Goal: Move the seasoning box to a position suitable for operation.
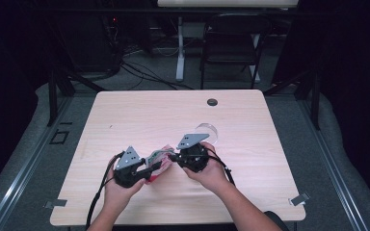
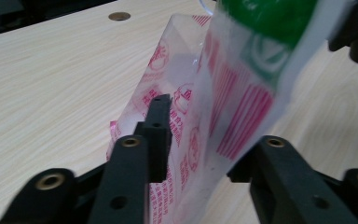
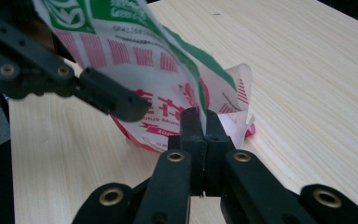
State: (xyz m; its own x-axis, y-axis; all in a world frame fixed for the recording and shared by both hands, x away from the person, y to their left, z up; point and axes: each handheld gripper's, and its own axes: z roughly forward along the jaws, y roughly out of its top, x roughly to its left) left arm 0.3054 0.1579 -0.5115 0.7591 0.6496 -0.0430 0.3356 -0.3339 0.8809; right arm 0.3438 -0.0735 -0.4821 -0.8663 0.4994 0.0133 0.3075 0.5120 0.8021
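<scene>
High view overhead facing forward, tool views close, all sharing packet [image 1: 155, 161], table [image 1: 139, 115]

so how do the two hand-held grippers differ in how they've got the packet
The right hand-held gripper has its jaws pressed together, pinching a thin edge of the red, white and green plastic packet. The left hand-held gripper has its jaws apart, with the packet's film running between them; whether they clamp it is unclear. In the high view the right one sits farther up the table. Both meet the same packet above the wooden table.
</scene>
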